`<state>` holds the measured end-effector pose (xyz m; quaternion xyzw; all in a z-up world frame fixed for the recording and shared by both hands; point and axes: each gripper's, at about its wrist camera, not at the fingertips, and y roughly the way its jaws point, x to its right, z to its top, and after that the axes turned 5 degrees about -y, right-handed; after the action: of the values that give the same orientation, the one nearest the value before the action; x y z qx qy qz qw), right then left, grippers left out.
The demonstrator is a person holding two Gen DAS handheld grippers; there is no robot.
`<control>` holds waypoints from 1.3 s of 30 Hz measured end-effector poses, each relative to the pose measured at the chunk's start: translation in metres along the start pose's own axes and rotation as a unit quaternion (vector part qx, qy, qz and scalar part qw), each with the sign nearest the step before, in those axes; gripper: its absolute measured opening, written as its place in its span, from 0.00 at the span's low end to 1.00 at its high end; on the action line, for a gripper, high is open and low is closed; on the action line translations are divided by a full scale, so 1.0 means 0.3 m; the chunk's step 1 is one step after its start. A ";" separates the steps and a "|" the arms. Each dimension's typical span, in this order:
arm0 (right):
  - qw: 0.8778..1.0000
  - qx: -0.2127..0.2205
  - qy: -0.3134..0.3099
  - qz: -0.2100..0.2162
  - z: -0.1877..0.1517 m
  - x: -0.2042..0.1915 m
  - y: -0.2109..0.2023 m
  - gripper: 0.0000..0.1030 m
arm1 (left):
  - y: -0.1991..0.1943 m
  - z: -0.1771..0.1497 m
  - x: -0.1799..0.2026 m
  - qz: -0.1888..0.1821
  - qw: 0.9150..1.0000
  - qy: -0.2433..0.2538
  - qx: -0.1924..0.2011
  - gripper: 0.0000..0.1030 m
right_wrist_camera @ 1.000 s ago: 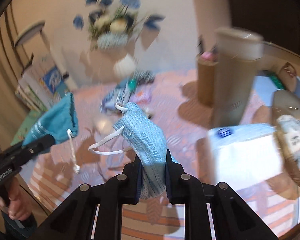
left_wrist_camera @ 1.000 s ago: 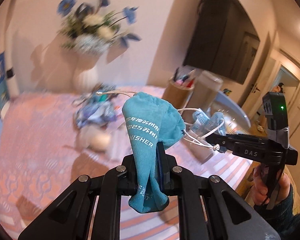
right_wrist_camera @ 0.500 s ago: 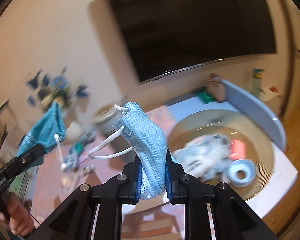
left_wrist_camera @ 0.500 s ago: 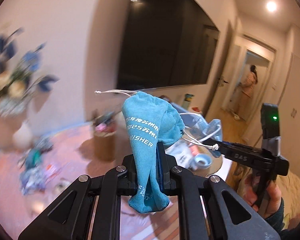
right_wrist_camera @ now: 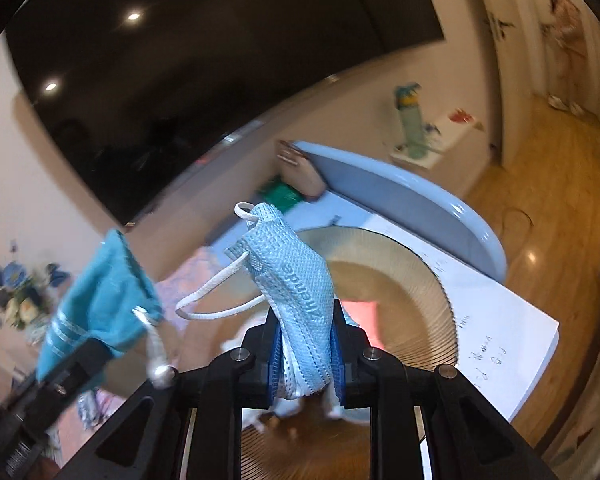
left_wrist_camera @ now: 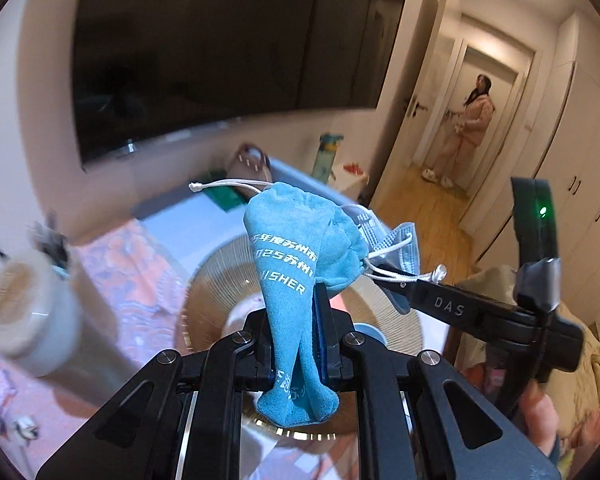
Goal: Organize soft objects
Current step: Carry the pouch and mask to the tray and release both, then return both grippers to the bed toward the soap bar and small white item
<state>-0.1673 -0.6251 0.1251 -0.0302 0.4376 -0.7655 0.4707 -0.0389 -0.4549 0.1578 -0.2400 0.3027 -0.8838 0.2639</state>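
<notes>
Two handheld grippers hang side by side above a round woven tray (right_wrist_camera: 412,280), each pinching a soft item. In the left wrist view, the left gripper (left_wrist_camera: 305,328) has its jaws pressed together on a teal drawstring pouch (left_wrist_camera: 296,264) with white printed lettering; the pouch stands upright between the fingers at the centre of the view, its gathered mouth leaning toward 2 o'clock, a white cord ending in a knot trailing toward 10 o'clock. At 3 o'clock the right gripper (left_wrist_camera: 400,280) reaches in, carried by a hand (left_wrist_camera: 540,416) at 4 o'clock. In the right wrist view, that gripper's jaws are clamped on a folded light blue face mask (right_wrist_camera: 300,292) at the centre, its white ear loop (right_wrist_camera: 216,300) drooping toward 9 o'clock. The woven tray lies beneath and behind it on a white tabletop (right_wrist_camera: 500,328), holding a pink item and other blurred things. At 12 o'clock a large dark television (right_wrist_camera: 204,60) hangs on the wall. At 1 o'clock a person in pale clothing (left_wrist_camera: 470,128) stands in a doorway.
</notes>
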 end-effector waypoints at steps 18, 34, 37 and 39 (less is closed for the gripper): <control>0.996 -0.058 0.066 0.013 -0.121 0.142 0.026 0.60 | 0.080 -0.116 0.009 -0.033 0.996 -0.002 -0.078 0.70; 0.998 -0.027 0.001 0.053 -0.224 -0.117 -0.175 0.60 | -0.404 -0.218 -0.067 -0.026 1.000 -0.003 0.002 0.76; 0.997 -0.019 -0.033 0.067 -0.250 -0.225 -0.211 0.60 | -0.516 -0.283 -0.149 -0.005 1.000 -0.017 0.021 0.76; 0.995 -0.016 -0.060 0.076 -0.268 -0.302 -0.224 0.60 | -0.602 -0.339 -0.222 0.027 0.999 -0.031 0.034 0.76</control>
<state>-0.2006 -0.4941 0.1556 -0.0506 0.4216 -0.7174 0.5523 -0.1066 -0.2502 0.1882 -0.2497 0.2705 -0.8783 0.3051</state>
